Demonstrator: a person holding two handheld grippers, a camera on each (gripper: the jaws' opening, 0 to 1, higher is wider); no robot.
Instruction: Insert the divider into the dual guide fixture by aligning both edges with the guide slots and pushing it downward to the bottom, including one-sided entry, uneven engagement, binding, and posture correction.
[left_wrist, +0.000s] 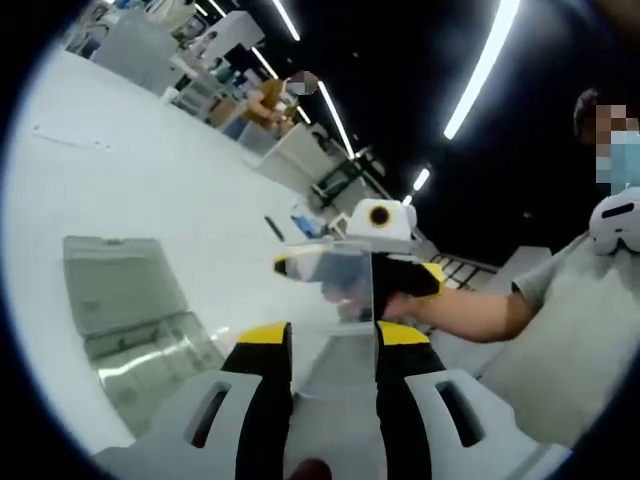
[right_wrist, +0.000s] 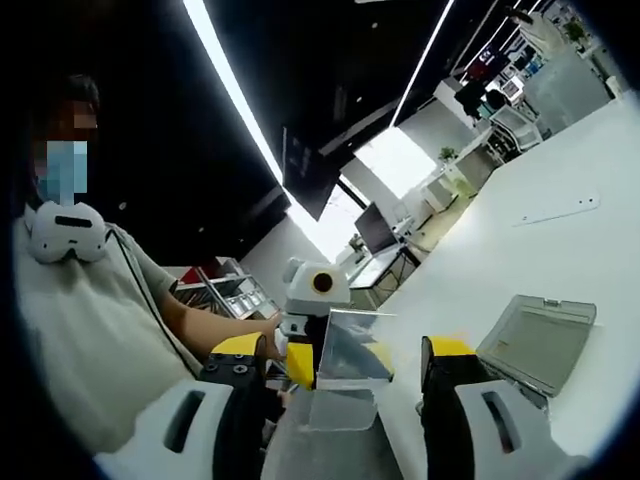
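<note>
Divider (left_wrist: 345, 290): clear, flat, rigid plastic sheet, held above the desk (left_wrist: 150, 190).
Right gripper (left_wrist: 360, 272): clamped on the divider's edge.
Left gripper (left_wrist: 330, 345): jaws spread, nothing gripped.
Fixture (left_wrist: 130, 310): grey translucent box, lid open, on white desk.
Right gripper view: person's grey shirt (right_wrist: 80, 330).

Yellow tips on black fingers and pale grey bodies are seen on the left tongs (left_wrist: 333, 345) and right tongs (right_wrist: 362, 362), the divider (left_wrist: 335, 285) is shown clear, the lidded box (left_wrist: 135, 320) translucent grey, and the surface (left_wrist: 150, 170) plain white.
</note>
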